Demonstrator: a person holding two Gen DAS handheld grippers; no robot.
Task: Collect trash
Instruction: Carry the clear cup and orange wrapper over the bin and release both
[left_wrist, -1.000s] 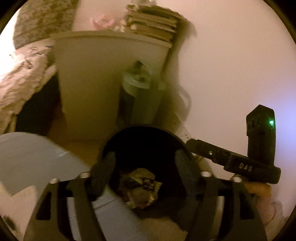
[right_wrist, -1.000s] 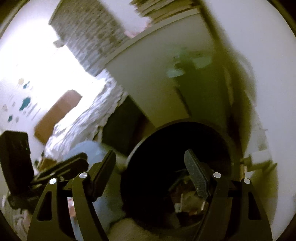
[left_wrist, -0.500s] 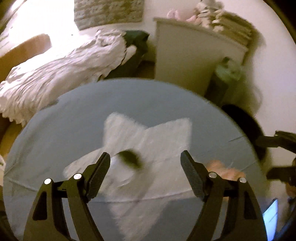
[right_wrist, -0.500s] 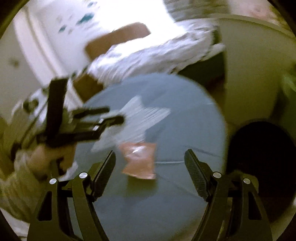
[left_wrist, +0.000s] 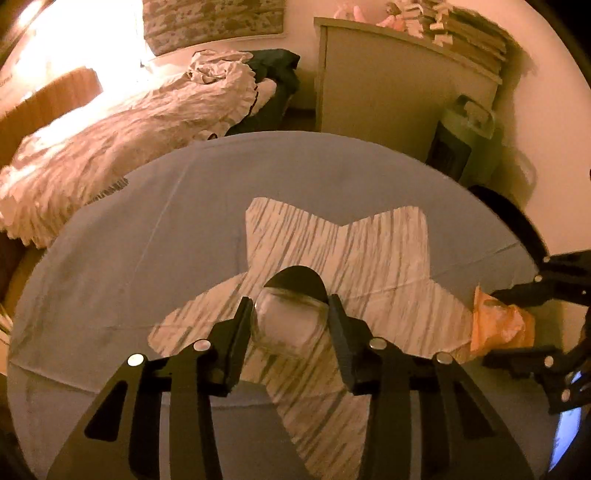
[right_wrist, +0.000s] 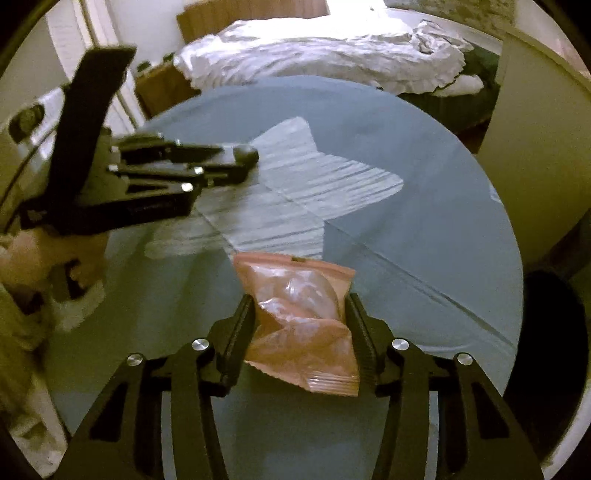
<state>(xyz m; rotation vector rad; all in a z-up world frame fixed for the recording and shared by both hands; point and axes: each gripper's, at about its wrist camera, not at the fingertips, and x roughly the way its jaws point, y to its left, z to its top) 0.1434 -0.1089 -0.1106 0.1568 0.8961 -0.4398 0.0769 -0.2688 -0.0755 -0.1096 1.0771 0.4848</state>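
My left gripper is closed around a small clear jar with a dark lid lying on the white star patch of the round blue rug. My right gripper is closed around an orange plastic snack wrapper on the rug; the wrapper also shows in the left wrist view. The black trash bin stands at the rug's right edge, also visible in the left wrist view.
An unmade bed with white bedding lies beyond the rug. A pale cabinet with stacked books stands by the wall, with a green container beside it.
Both grippers swung away from the trash bin to the rug. The left closed on the jar and the right closed on the orange wrapper.
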